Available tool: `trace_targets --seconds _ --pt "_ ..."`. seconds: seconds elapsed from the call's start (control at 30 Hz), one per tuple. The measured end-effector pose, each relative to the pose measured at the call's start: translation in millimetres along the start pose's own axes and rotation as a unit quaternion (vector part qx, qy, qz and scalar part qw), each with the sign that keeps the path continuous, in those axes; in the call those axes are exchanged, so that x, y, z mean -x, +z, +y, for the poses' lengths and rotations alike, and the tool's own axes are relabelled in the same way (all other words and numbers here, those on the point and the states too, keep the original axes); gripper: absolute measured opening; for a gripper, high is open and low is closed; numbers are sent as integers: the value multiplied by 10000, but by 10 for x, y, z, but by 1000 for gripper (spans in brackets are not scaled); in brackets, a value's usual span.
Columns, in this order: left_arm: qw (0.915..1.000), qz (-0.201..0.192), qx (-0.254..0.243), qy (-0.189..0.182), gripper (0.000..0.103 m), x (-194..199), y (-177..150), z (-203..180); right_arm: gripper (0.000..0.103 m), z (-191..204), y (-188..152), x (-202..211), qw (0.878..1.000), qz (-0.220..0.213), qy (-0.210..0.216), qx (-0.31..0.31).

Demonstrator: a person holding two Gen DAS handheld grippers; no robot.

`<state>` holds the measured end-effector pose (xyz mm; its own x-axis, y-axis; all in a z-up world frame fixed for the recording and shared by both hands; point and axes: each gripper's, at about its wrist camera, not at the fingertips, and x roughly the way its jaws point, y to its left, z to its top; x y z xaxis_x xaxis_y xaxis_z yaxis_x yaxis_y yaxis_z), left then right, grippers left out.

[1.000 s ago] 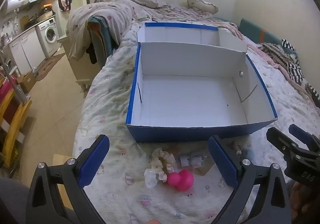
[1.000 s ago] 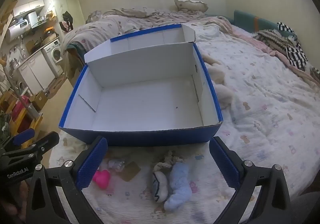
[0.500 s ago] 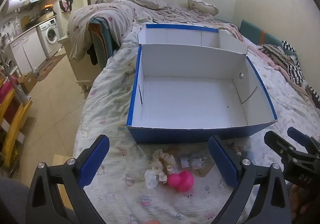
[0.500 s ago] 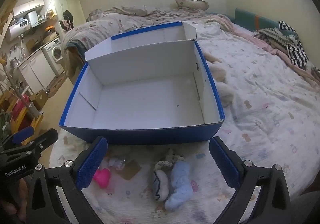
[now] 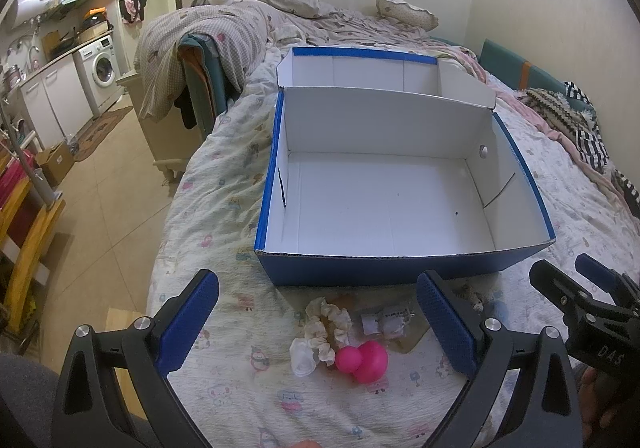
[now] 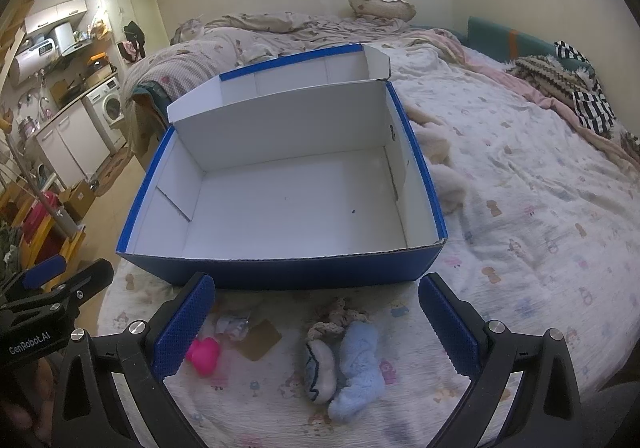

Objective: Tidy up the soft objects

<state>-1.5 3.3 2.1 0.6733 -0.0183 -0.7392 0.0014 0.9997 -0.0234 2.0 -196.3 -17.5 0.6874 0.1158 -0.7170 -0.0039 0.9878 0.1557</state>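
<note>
My left gripper (image 5: 318, 322) hangs over the near edge of the bed (image 5: 224, 175), jaws spread wide, nothing between them. Below it on the sheet: a cream scrunchie (image 5: 326, 322) touching a small white soft piece (image 5: 302, 356), then a pink rubber toy (image 5: 362, 356) just beside both. Right of the scrunchie a small clear packet (image 5: 386, 324) lies on a brown card (image 6: 260, 338). Behind all this sits the blue box (image 5: 400, 268), white inside, lid flipped back, nothing in it; none of the soft things are in it yet. My right gripper (image 6: 316, 322) is also wide open and empty, hovering over the same near strip of sheet in front of the box. Under it a patterned scrunchie (image 6: 340, 318), a white sock with dark trim (image 6: 320, 370) and a light blue fluffy sock (image 6: 360, 364), the two socks touching side by side. Far right of the bed, a striped cloth (image 6: 592, 111) by the wall
</note>
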Motion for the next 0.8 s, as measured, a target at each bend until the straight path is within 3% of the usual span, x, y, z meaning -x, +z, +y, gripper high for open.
trace_targets --seconds 0.8 --pt "9999 104 51 47 99 -45 -21 6 103 -18 -6 -18 10000 25 -29 -25"
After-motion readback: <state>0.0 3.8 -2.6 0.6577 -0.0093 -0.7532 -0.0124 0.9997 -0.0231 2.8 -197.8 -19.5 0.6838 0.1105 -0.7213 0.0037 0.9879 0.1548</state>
